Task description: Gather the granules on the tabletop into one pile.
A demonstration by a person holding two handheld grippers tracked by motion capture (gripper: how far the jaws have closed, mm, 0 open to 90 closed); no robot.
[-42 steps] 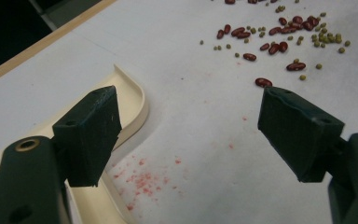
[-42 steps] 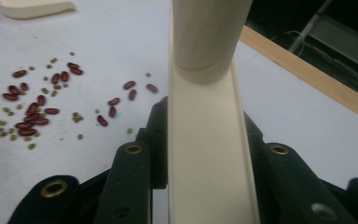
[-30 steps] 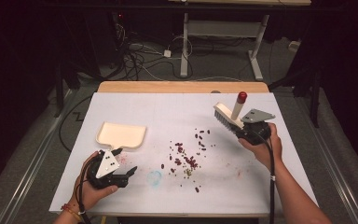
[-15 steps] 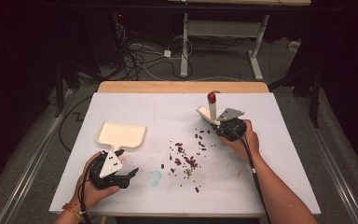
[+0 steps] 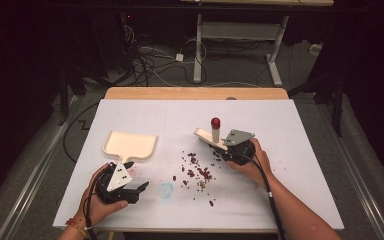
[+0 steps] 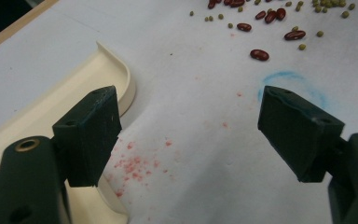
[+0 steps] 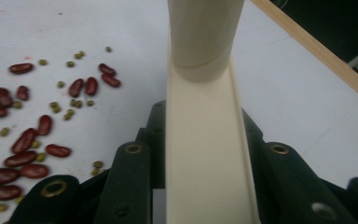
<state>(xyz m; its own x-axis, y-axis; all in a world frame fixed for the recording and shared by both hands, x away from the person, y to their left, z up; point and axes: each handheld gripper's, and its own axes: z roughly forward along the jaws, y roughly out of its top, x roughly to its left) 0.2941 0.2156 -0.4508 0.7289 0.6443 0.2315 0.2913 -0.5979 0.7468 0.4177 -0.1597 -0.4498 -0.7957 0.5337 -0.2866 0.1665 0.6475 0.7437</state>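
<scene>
A cream dustpan (image 5: 130,145) lies flat on the white table at the left, its handle pointing toward me. My left gripper (image 5: 136,178) sits just in front of that handle, open and empty; in the left gripper view the dustpan (image 6: 51,102) lies by the left jaw of the left gripper (image 6: 191,116). Red and green beans (image 5: 197,170) are scattered mid-table. My right gripper (image 5: 221,149) is shut on a cream brush-like tool (image 5: 211,136) with a red-capped upright handle (image 5: 215,121), held at the pile's right edge; the tool (image 7: 205,93) hides the jaws.
A faint blue ring (image 5: 166,189) and red stains (image 6: 140,163) mark the table sheet (image 5: 300,130) near the left gripper. A wooden strip (image 5: 195,93) edges the far side. Cables and desk legs (image 5: 200,45) stand on the floor beyond.
The right gripper has carried the cream tool leftward and down from the table's right side to the edge of the beans. The left gripper has stayed put.
</scene>
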